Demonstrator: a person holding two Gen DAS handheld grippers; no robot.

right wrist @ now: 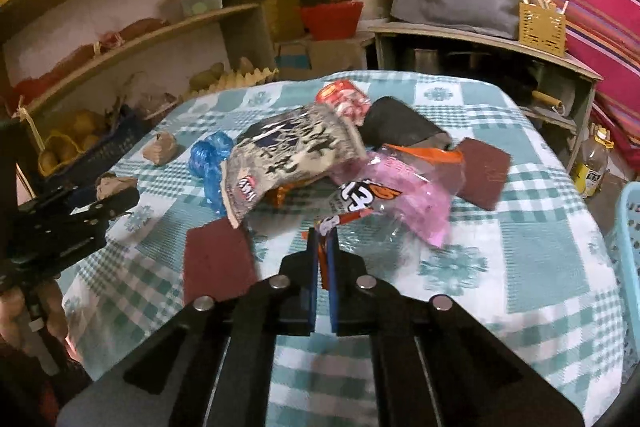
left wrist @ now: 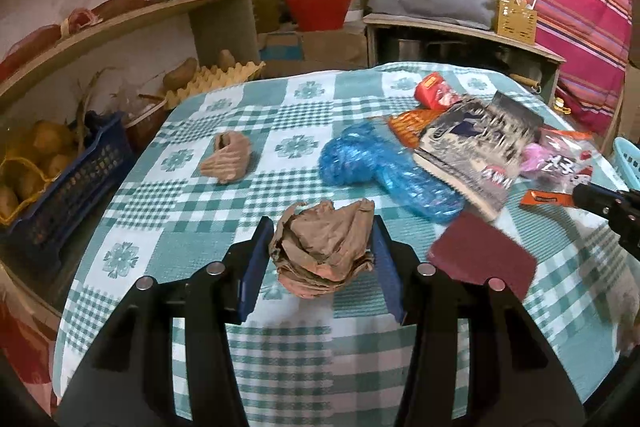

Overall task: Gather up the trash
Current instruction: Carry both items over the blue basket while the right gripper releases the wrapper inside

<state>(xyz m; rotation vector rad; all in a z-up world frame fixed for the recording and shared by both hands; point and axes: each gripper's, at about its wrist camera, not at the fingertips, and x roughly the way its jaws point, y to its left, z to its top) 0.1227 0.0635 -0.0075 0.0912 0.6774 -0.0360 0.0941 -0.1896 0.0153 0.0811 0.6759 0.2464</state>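
My left gripper (left wrist: 322, 227) is shut on a crumpled brown paper ball (left wrist: 324, 247), its blue pads pressing both sides just above the checked tablecloth (left wrist: 280, 99). In the right wrist view the right gripper (right wrist: 322, 235) is shut on a thin orange wrapper (right wrist: 323, 263), which shows between its pads. From the left wrist view that wrapper (left wrist: 540, 198) sticks out of the right gripper (left wrist: 592, 193) at the table's right edge. Loose on the cloth are another brown paper ball (left wrist: 226, 159), a blue plastic bag (left wrist: 376, 163), a black-and-white snack bag (left wrist: 476, 147), a red wrapper (left wrist: 434, 91) and a pink bag (right wrist: 400, 199).
Two maroon pads (right wrist: 218, 259) (right wrist: 484, 171) lie flat on the cloth. A light blue basket (right wrist: 630, 227) stands off the table's right side. A blue crate of potatoes (left wrist: 72, 179) and shelves are on the left. A hand (right wrist: 16, 311) holds the left gripper's handle.
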